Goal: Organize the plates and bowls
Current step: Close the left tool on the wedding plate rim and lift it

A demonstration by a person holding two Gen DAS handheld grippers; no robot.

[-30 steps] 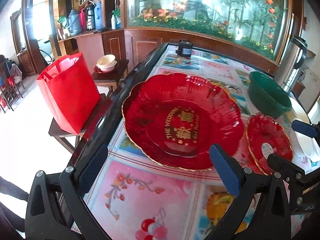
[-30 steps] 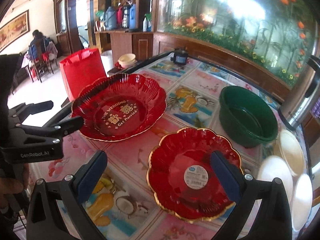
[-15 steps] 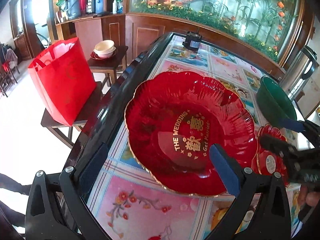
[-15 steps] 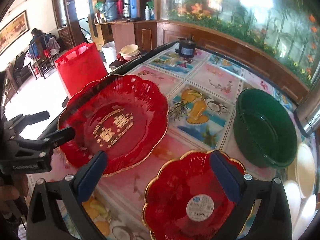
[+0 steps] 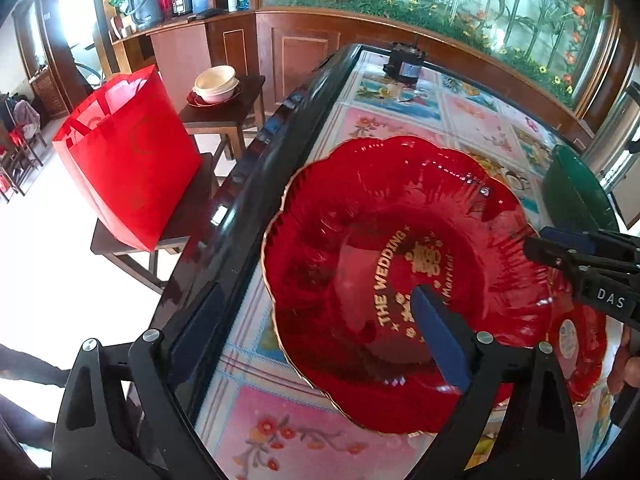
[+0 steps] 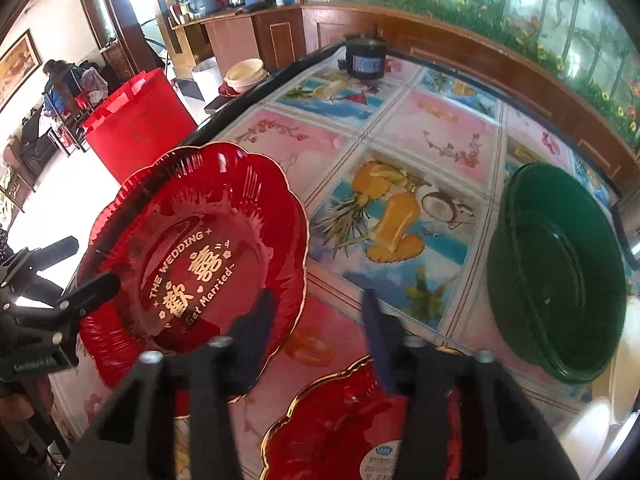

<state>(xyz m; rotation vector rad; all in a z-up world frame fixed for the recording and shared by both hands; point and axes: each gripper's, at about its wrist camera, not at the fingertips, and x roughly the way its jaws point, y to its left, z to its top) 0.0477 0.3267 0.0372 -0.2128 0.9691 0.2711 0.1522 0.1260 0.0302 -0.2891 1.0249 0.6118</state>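
While the large red plate sits at the table's left edge, the left gripper straddles its near rim, jaws wide, just narrowing; the right gripper has just been closing, nothing clamped.

the large red plate carries gold lettering in its well: "the wedding" along one side, "get married~" along the other, and between them two lines of gold chinese characters. the same gold words show on it in the left wrist view. the right gripper has "das" in white on its black body. the small red plate bears a round white sticker whose print is too small to read.
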